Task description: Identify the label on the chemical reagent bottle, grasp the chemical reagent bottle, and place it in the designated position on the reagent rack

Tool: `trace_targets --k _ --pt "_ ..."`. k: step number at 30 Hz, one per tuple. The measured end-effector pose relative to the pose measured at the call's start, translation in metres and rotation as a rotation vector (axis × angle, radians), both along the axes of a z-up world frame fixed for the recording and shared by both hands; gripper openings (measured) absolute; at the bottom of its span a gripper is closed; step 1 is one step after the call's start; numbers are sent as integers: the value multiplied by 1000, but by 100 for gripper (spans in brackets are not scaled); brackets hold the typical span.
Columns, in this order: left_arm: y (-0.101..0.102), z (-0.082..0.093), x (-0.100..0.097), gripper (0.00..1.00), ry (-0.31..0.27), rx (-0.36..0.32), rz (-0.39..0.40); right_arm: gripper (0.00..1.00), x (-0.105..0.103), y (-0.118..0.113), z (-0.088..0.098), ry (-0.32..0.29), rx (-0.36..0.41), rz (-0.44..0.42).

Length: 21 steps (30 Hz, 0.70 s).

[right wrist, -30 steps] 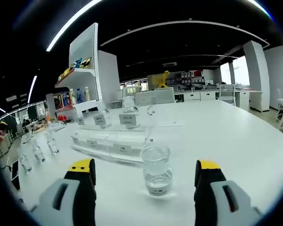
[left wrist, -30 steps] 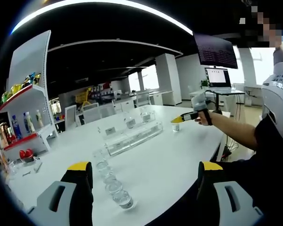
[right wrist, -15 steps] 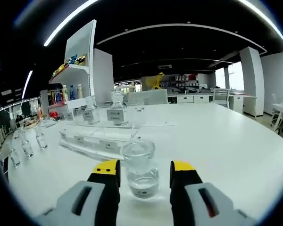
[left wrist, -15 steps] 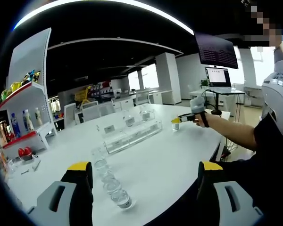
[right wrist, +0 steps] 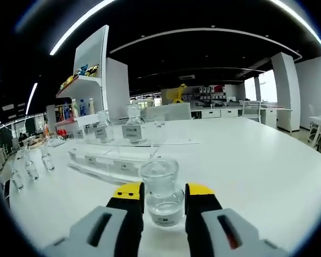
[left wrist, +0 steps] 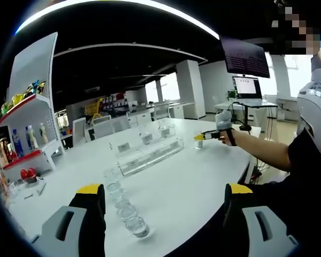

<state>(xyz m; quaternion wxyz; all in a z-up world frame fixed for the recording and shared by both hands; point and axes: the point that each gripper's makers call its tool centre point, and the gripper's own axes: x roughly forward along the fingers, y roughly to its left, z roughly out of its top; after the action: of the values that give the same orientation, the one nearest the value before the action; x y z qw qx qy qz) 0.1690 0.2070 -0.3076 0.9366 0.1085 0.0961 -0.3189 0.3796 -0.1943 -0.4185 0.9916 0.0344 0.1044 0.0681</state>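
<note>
Where bottles stand — broad white table.

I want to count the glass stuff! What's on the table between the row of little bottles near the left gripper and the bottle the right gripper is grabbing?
The clear rack with labelled bottles, in the left gripper view.

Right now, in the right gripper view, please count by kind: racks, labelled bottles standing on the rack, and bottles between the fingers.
Reagent rack: 1
Labelled bottles on rack: 2
Gripped bottle: 1
Total: 4
</note>
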Motion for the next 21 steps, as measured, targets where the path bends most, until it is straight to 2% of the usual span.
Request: trace_targets --k 4,21 --pt "0 -1 1 91 1 2 0 27 -1 0 0 -3 16 -15" --pt "-5 -3 -1 91 7 3 -11 26 1 0 0 -10 -12 -18"
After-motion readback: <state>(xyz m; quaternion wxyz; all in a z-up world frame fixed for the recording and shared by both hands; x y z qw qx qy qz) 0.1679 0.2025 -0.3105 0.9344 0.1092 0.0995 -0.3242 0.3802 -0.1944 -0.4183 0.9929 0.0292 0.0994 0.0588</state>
